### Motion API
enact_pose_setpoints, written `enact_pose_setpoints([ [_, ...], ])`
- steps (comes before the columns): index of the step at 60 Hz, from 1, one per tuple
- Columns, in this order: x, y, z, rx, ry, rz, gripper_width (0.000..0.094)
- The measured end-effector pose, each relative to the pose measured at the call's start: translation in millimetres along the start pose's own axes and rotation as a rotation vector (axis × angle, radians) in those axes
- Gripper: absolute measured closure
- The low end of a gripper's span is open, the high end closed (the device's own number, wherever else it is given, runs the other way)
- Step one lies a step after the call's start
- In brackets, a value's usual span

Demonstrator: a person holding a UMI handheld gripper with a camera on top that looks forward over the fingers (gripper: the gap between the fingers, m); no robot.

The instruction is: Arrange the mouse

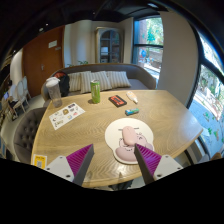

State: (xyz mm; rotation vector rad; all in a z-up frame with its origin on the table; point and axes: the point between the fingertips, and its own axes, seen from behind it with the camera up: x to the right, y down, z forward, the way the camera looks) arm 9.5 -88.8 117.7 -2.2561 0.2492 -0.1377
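The fingers [112,165] stand open, purple pads angled inward, holding nothing. Between and just ahead of them a pale pink mouse [130,139] lies on a round whitish mat [113,133], apart from both pads. The desk [165,120] is light wood with rounded corners. Beyond the mat lie a small teal object [131,112], a dark red case [117,101], a green bottle [95,91] and a paper sheet [67,115].
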Motion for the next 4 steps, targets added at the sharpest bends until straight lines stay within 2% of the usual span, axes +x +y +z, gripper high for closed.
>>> enact_pose_setpoints([
  [4,-14,7,-30,-0.009,0.004,0.005,0.0085],
])
